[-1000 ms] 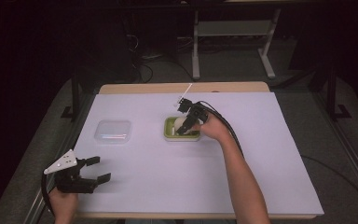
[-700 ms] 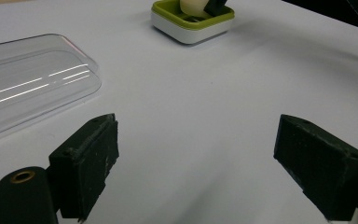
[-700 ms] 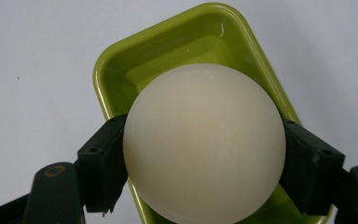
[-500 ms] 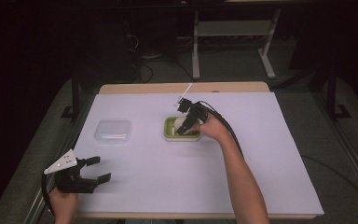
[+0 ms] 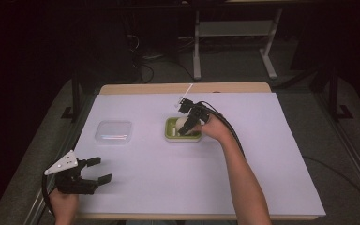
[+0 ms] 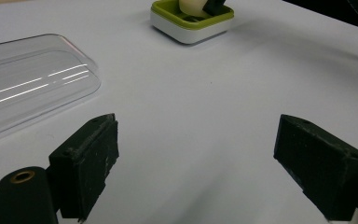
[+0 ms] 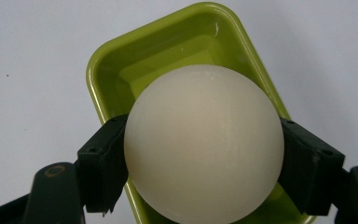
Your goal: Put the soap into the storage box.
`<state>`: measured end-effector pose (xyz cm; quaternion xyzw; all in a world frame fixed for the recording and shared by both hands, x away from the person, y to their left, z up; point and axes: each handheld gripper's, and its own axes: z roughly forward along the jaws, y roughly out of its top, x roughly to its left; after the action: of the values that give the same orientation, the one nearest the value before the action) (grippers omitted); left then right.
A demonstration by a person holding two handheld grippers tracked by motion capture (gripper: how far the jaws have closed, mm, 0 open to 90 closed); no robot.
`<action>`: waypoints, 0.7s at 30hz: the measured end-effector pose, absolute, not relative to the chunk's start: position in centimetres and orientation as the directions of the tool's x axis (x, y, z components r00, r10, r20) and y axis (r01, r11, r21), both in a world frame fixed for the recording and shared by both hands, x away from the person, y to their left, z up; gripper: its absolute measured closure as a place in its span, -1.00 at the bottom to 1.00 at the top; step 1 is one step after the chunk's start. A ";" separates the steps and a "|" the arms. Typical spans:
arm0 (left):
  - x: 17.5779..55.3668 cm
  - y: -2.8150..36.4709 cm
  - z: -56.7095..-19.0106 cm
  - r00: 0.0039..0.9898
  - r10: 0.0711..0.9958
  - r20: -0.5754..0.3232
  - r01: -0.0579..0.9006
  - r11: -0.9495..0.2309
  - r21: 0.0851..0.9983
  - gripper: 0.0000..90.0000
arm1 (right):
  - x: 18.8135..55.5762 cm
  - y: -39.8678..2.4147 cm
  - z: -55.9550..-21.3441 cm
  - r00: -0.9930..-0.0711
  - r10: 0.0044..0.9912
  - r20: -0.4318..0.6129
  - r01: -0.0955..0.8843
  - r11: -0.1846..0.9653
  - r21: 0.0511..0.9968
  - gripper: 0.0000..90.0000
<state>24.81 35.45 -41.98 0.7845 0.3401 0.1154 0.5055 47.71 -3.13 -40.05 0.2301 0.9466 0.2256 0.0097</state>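
Room: dark all around — I am seeing frame legs and loose cables behind the desk [image 5: 136, 187], which is covered by a white sheet.
Ball: I am holding a cream ball [image 7: 204, 143] over the green tray [image 7: 121, 79], which is sitting near the middle of the desk.
Right hand-held gripper: its jaws are pinching the ball on both sides; in the high view the right hand-held gripper [image 5: 187, 125] is tilting down over the tray.
Left hand-held gripper: I am keeping the left hand-held gripper [image 5: 90, 170] at the near left corner, jaws spread wide, gripping nothing.
Lid: a clear plastic lid [image 5: 114, 131] is lying flat on the sheet, left of the tray and apart from it.
Risk, slip: the ball is smooth and round, and the pads are meeting it only at its widest part — I judge that a tilt or a slack squeeze could let it pop out.
Risk, bounce: released from too high, it could hop off the tray's shallow wall and roll across the desk.
Risk, tray: pushing down off-centre could tip or slide the light tray.
Right gripper view: it is showing the pad contact and the tray's bare floor beneath.
High view: it is giving me the layout, lid to tray to both hands.
Left gripper view: from low down, tray [image 6: 192, 28] and lid [image 6: 28, 88] are standing well apart.
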 end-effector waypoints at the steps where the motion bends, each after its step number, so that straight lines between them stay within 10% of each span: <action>1: 24.8 35.5 -42.0 0.742 0.650 -0.163 0.417 -0.257 0.872 -0.71 | 47.7 -3.2 -40.1 -0.893 0.442 0.087 0.433 0.791 0.432 -0.46; 21: 24.8 35.3 -42.0 0.744 0.649 -0.162 0.418 -0.263 0.869 -0.71 | 46.0 -6.1 -38.2 -0.875 0.471 0.109 0.457 0.732 0.505 -0.47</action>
<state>24.82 35.32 -42.01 0.7864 0.3393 0.1144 0.5033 46.03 -6.09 -38.20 0.2494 0.9305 0.2678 0.0132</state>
